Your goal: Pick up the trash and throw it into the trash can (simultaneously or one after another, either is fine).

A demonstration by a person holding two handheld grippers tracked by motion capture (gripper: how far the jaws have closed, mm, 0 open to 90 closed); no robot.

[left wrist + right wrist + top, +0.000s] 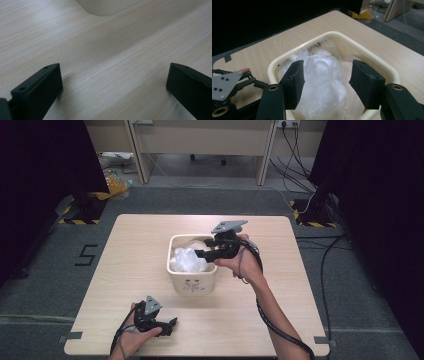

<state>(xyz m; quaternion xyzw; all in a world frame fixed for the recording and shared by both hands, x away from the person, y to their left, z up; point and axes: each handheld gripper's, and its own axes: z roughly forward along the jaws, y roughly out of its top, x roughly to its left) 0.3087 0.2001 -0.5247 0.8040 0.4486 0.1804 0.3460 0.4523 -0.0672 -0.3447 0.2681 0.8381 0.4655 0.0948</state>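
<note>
A cream plastic bin (192,282) stands in the middle of the wooden table (125,250). Crumpled clear plastic film (187,260) fills its left part. My right gripper (200,254) hovers over the bin's right rim, pointing left. In the right gripper view its jaws (327,80) stand wide open, with the film (322,65) just beyond and below them inside the bin (367,53). My left gripper (172,325) rests low near the table's front left edge. In the left gripper view it (113,80) is open over bare wood, with the bin's lower corner (107,6) ahead.
Black curtains hang at both sides of the room. Cables trail on the grey floor at the right (325,265). Desk legs and a yellow bag (117,182) stand beyond the table's far edge. The left gripper's grey plate (224,83) appears beside the bin.
</note>
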